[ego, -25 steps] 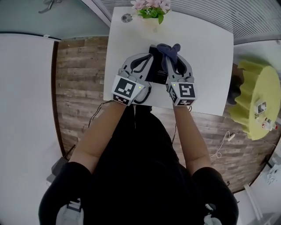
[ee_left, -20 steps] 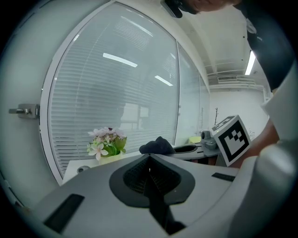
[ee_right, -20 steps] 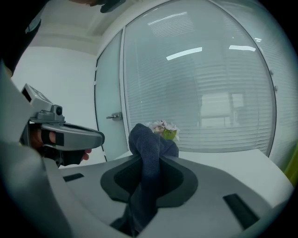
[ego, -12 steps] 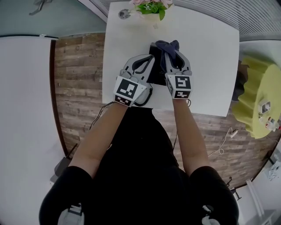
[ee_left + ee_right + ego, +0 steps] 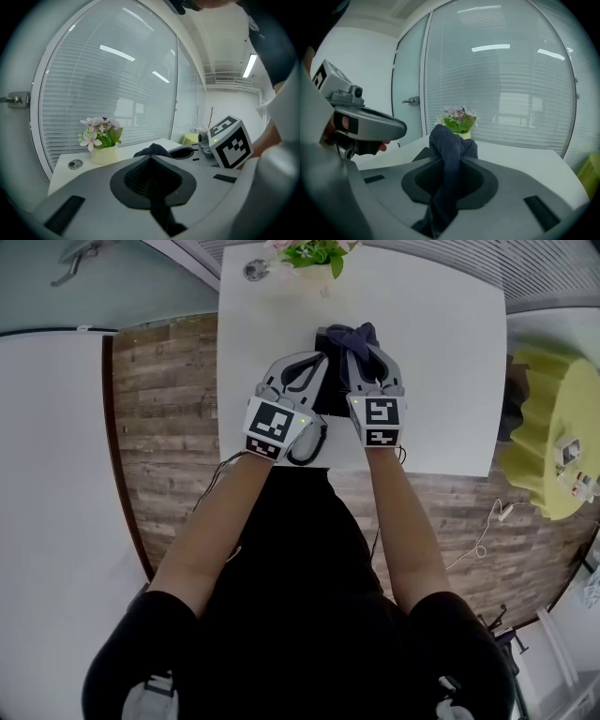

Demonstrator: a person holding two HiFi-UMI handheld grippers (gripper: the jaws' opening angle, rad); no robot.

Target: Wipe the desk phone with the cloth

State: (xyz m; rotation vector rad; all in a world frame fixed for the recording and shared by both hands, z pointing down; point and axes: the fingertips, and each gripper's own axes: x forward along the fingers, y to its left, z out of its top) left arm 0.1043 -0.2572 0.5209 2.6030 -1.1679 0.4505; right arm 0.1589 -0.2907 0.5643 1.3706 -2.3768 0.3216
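Note:
The black desk phone (image 5: 331,390) lies on the white table (image 5: 441,362), mostly hidden under both grippers; its coiled cord (image 5: 314,442) hangs at the front edge. My right gripper (image 5: 359,351) is shut on the dark blue cloth (image 5: 354,337), which rests bunched on the phone's far end. In the right gripper view the cloth (image 5: 451,140) runs up between the jaws of the right gripper (image 5: 453,158). My left gripper (image 5: 302,367) lies over the phone's left side with its jaws closed together (image 5: 151,157) and nothing seen between them.
A pot of pink flowers (image 5: 314,254) stands at the table's far edge, with a round cable cap (image 5: 254,270) to its left. A yellow-green round stool (image 5: 548,446) stands at the right on the wood floor (image 5: 164,399). Glass blinds (image 5: 117,84) lie behind the table.
My right gripper with the cloth has slid a little to the left over the phone, closer to the left gripper. The left gripper has hardly moved.

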